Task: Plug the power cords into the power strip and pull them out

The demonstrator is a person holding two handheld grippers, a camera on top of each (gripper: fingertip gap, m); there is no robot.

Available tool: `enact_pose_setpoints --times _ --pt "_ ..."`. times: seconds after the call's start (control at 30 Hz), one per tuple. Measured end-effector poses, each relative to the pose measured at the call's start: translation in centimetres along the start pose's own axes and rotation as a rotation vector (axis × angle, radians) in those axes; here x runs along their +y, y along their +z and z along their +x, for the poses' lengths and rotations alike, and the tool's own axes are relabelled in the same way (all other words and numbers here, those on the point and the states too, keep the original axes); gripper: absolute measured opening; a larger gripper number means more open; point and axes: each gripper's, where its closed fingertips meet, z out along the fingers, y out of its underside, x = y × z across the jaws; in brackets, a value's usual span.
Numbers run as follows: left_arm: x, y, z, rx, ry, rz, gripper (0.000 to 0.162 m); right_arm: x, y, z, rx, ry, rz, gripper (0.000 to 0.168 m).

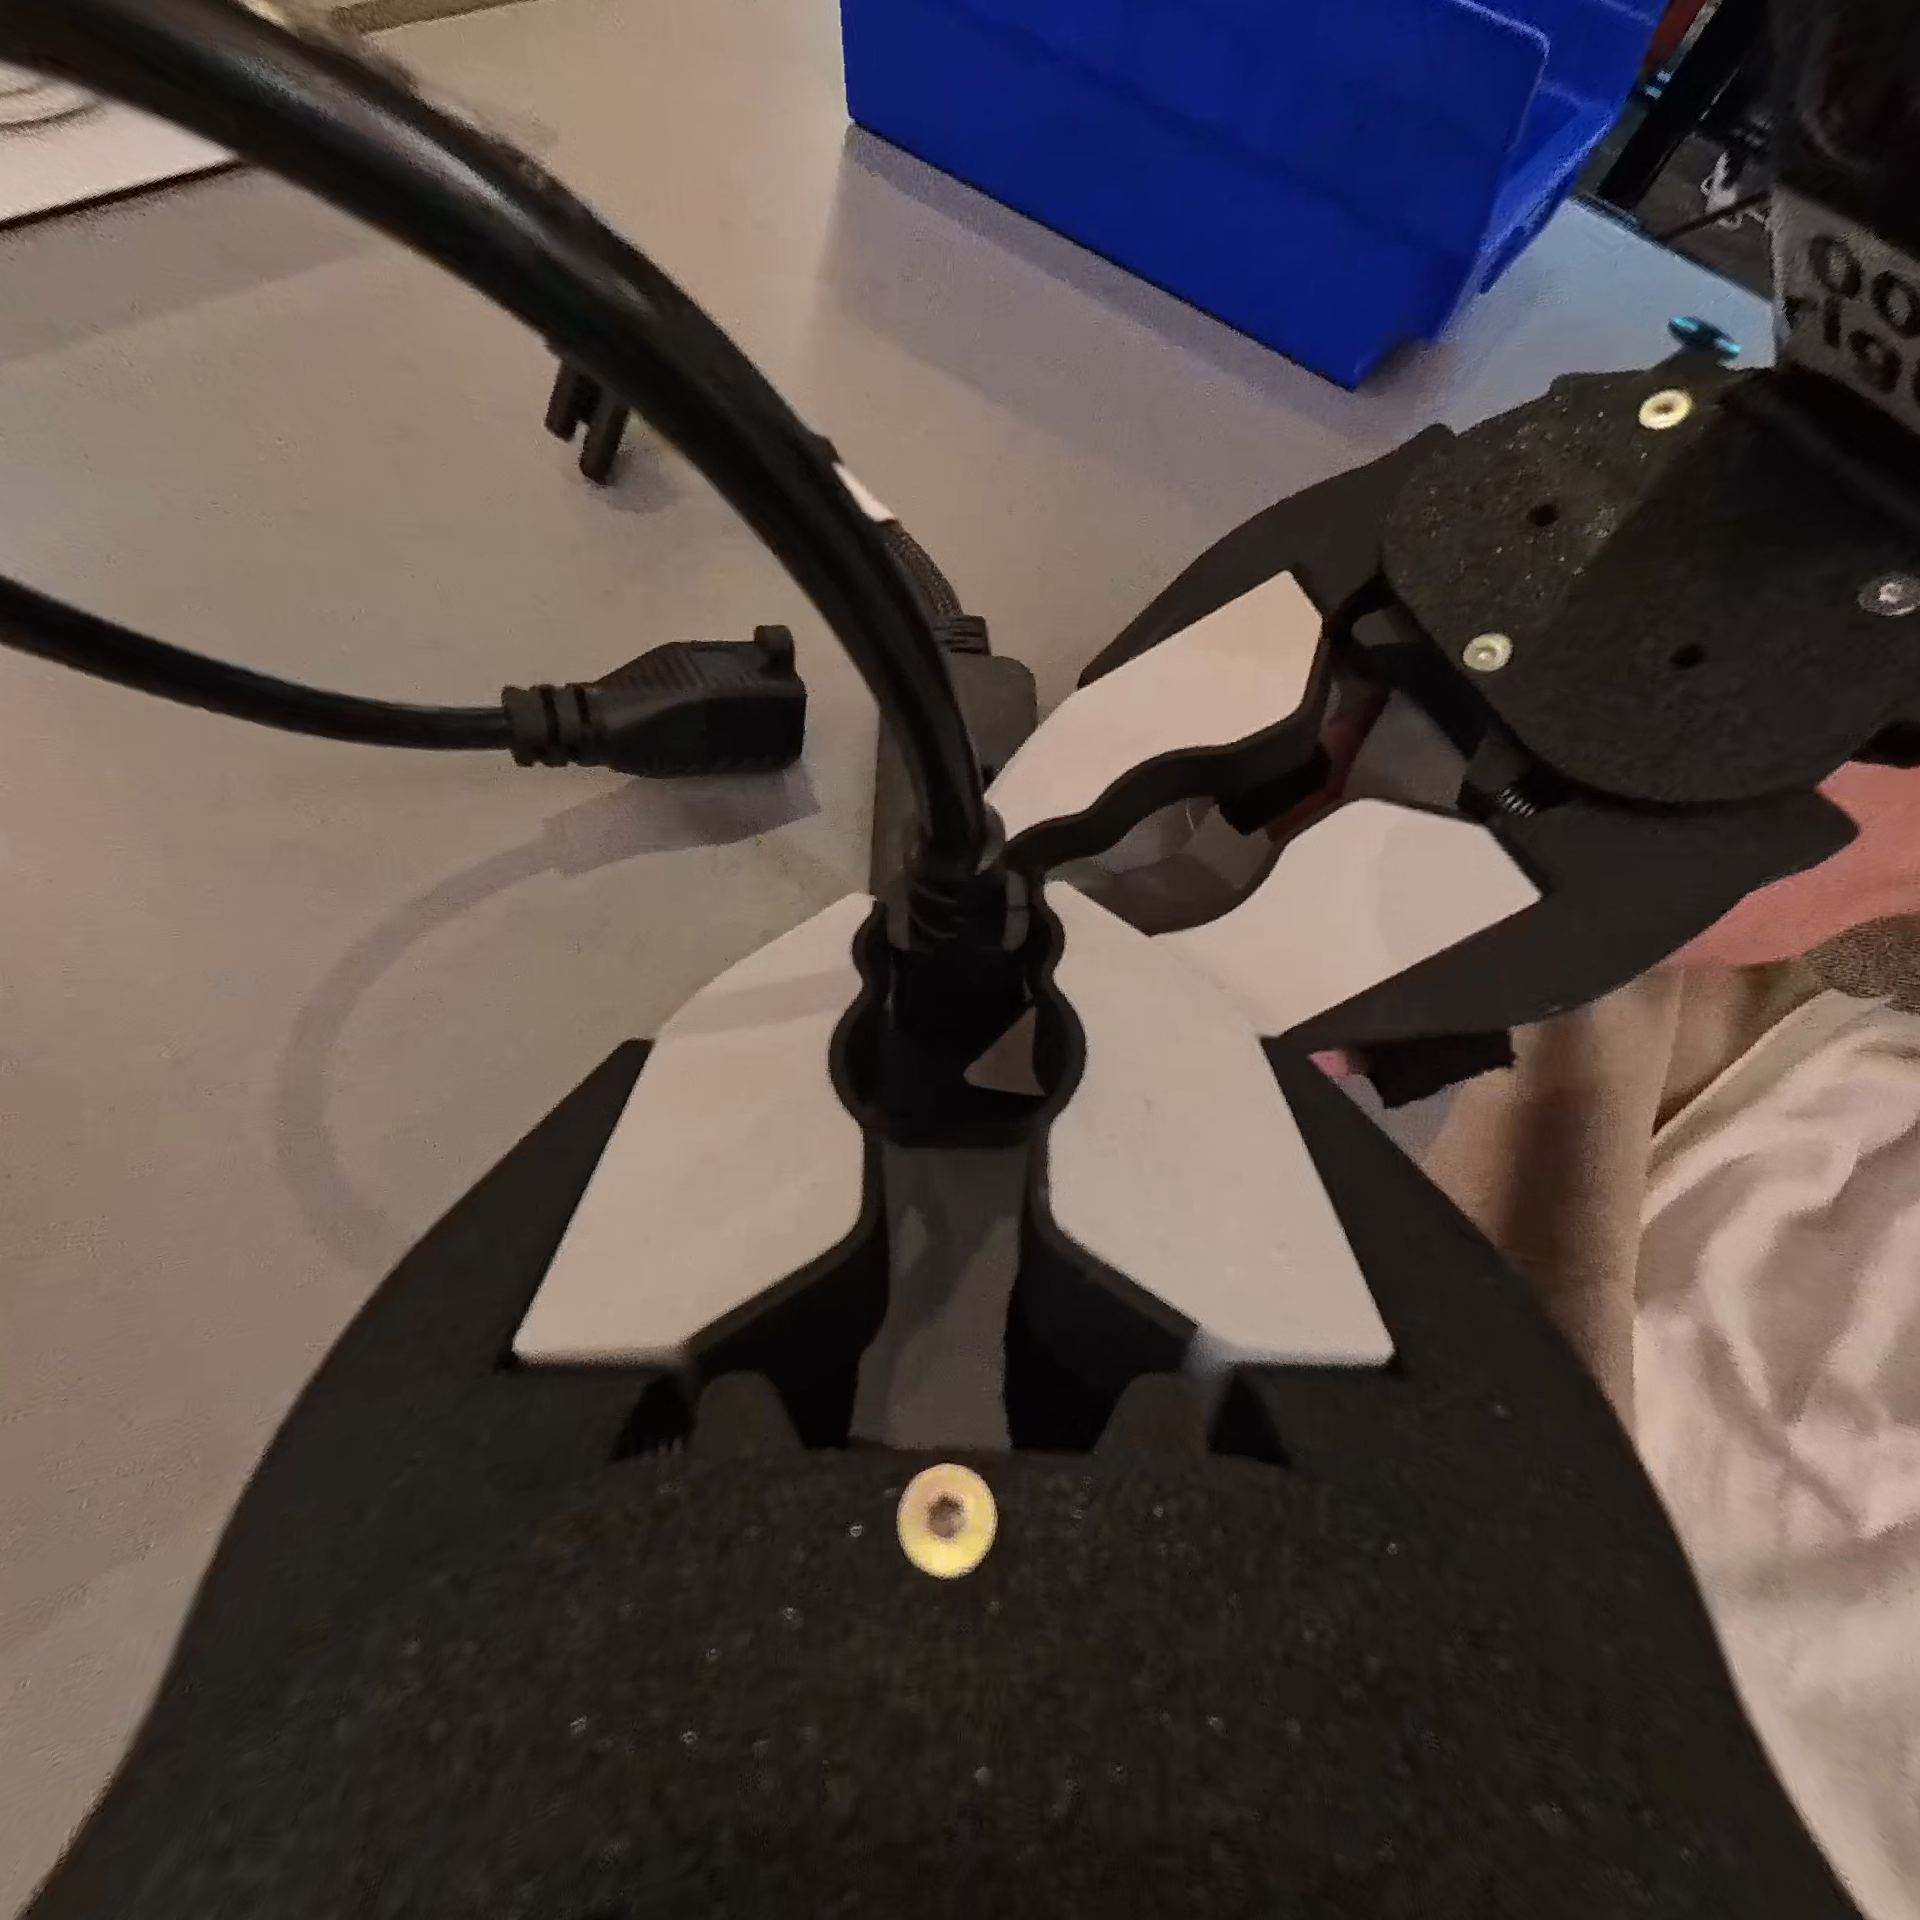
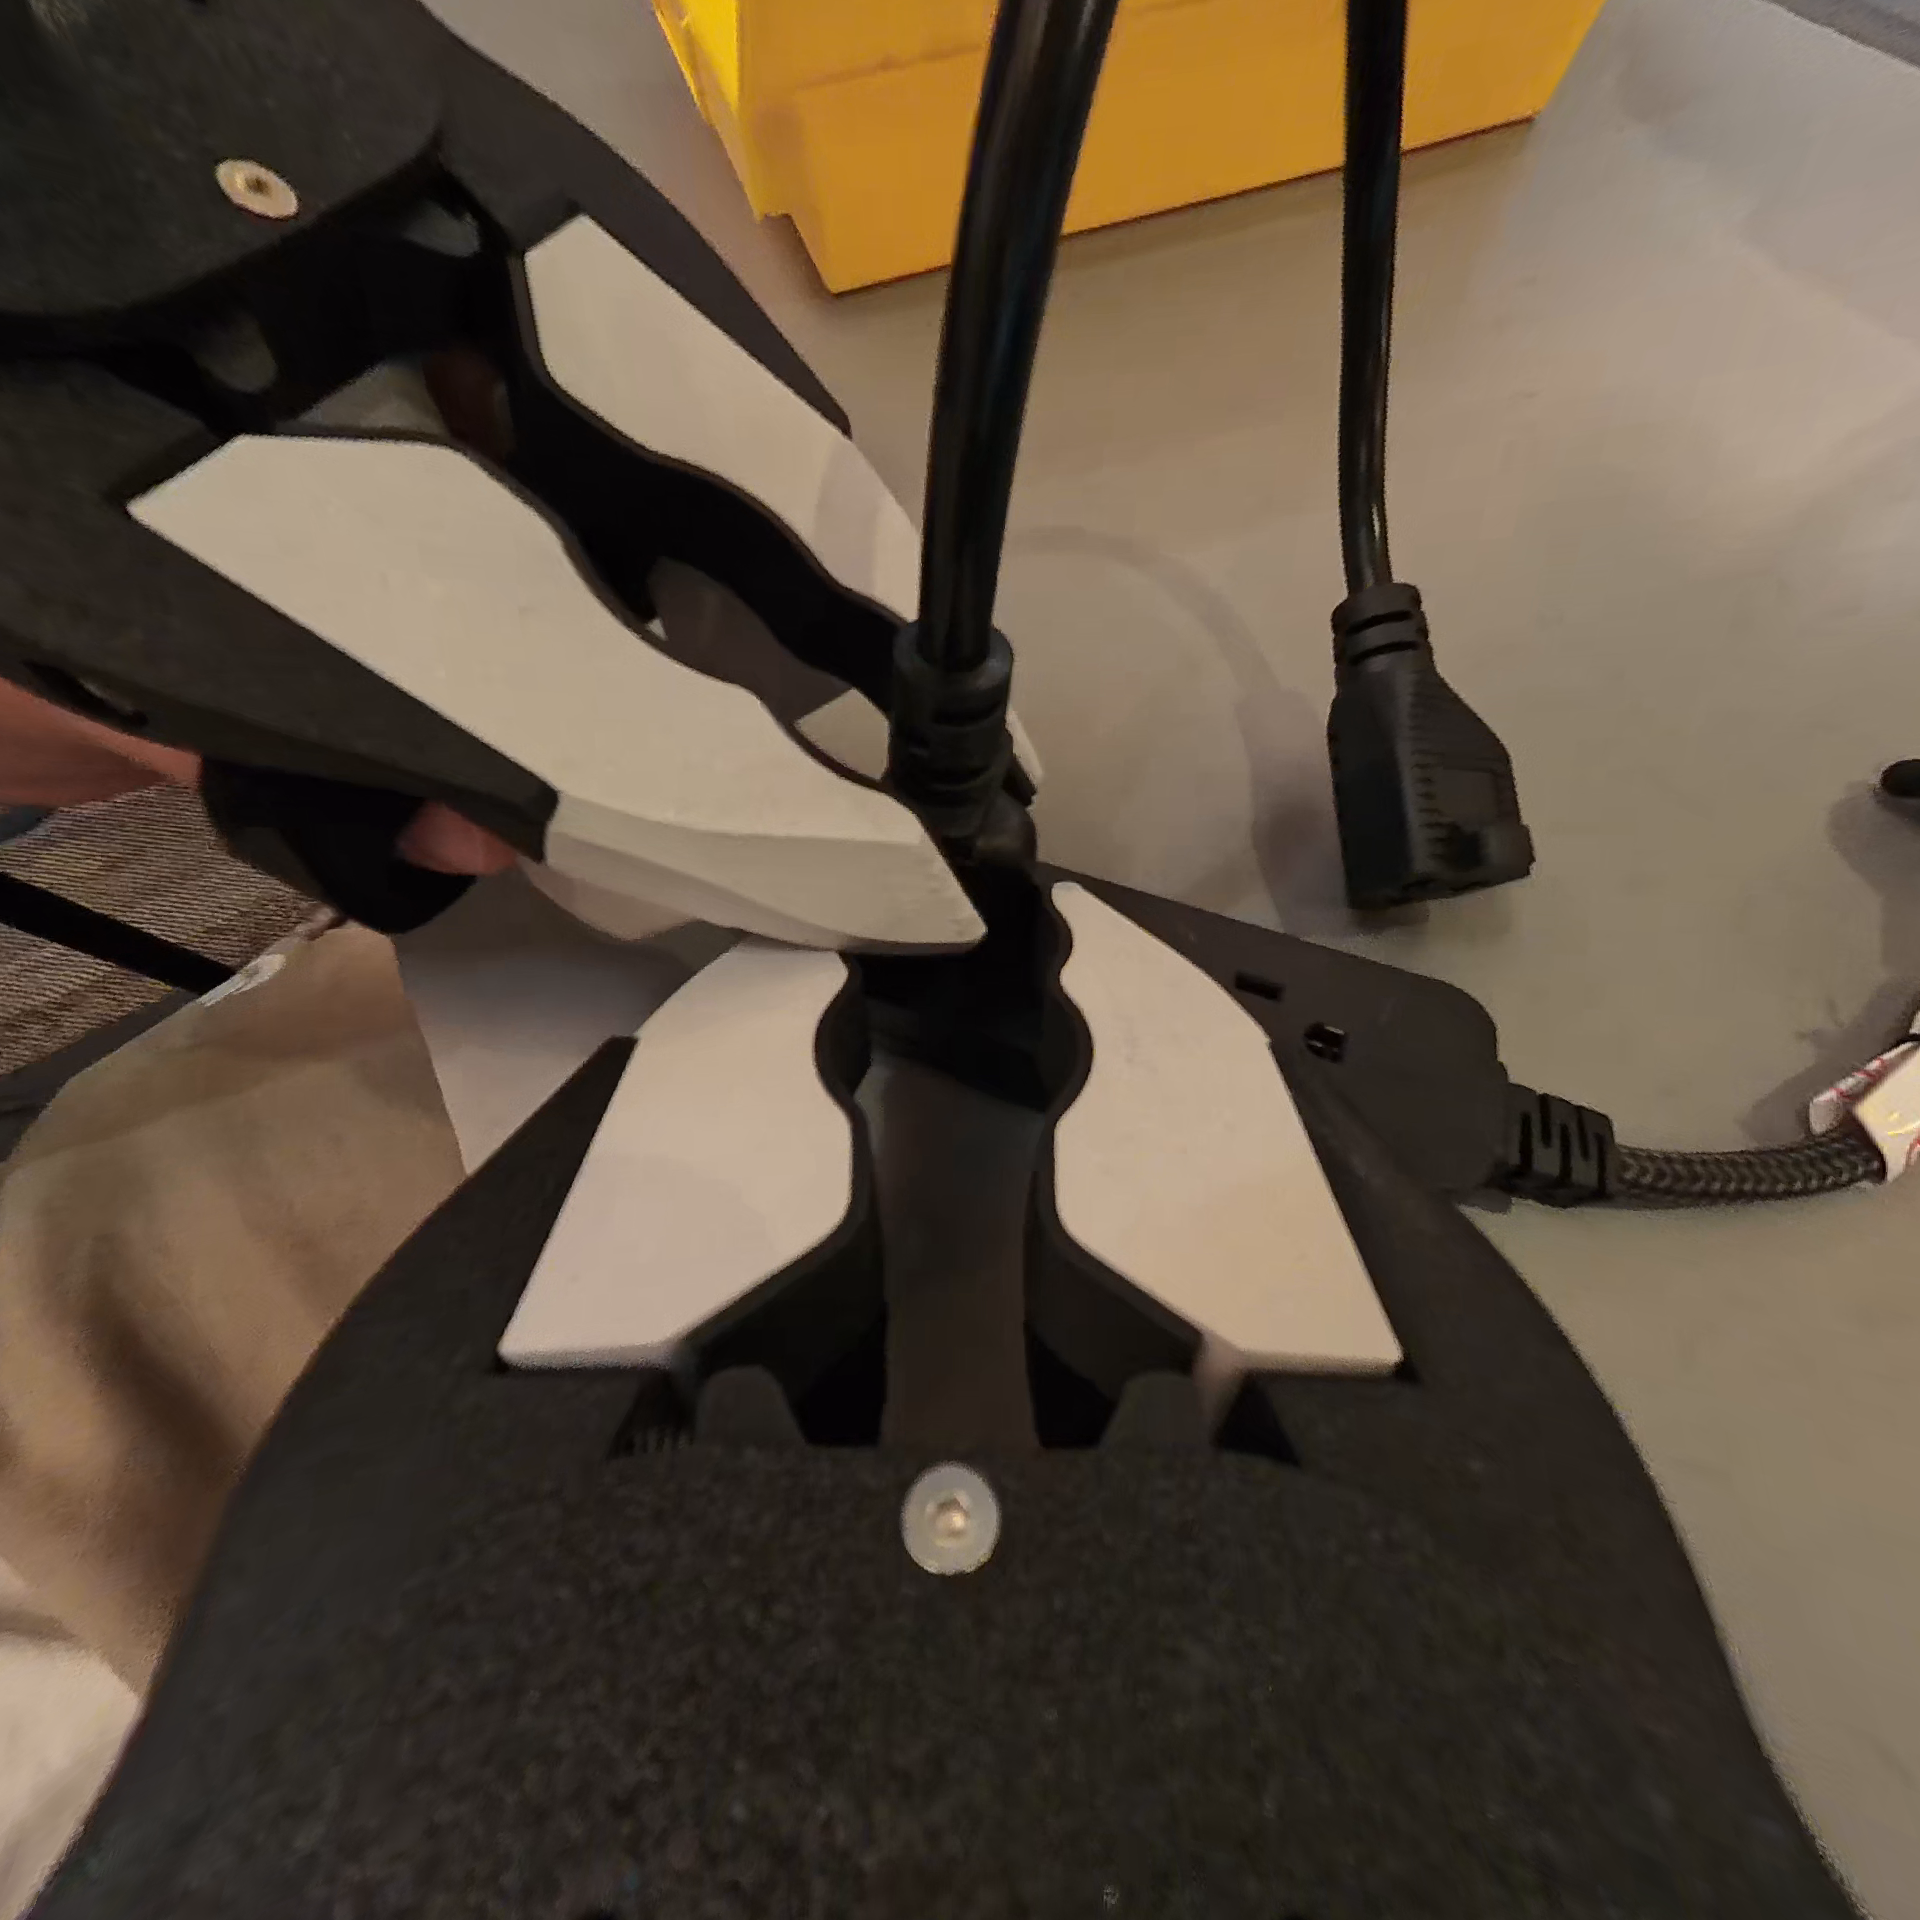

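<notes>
Left gripper (image 1: 956, 997) is clamped on a black plug (image 1: 951, 1023), its thick cord (image 1: 665, 343) arcing up and left. Right gripper (image 2: 961, 997) is pinched on the black power strip (image 2: 1361, 1049) lying on the grey table (image 2: 1558, 520); the plug sits right at the strip's top. The strip's braided lead (image 2: 1725, 1148) runs right. A spare cord end (image 2: 1429, 769) lies nearby, yellow bin (image 2: 1039, 135) behind.
</notes>
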Motion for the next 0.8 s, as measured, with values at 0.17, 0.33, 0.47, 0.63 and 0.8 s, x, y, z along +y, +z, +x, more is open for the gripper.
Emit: enact_pose_setpoints --times 0.17,0.33,0.47,0.63,0.8 --pt "-0.2 0.3 0.4 0.008 0.013 0.007 0.024 0.1 -0.4 0.1 0.001 0.013 -0.011 0.03" --pt "-0.2 0.1 -0.1 -0.037 0.034 0.01 0.024 0.1 -1.4 -1.3 -0.107 0.086 -0.001 0.051" --pt "-0.2 -0.2 -0.8 -0.04 -0.028 0.02 0.025 -1.2 -3.5 -2.9 -0.35 0.386 0.06 0.058" --pt "-0.2 -0.5 -1.2 -0.044 -0.068 0.028 0.024 -3.6 -6.8 -3.6 -0.637 0.545 0.23 0.071" --pt "-0.2 -0.3 -1.0 -0.054 -0.037 0.026 0.024 -1.9 -5.9 -3.2 -0.61 0.53 0.138 0.066"
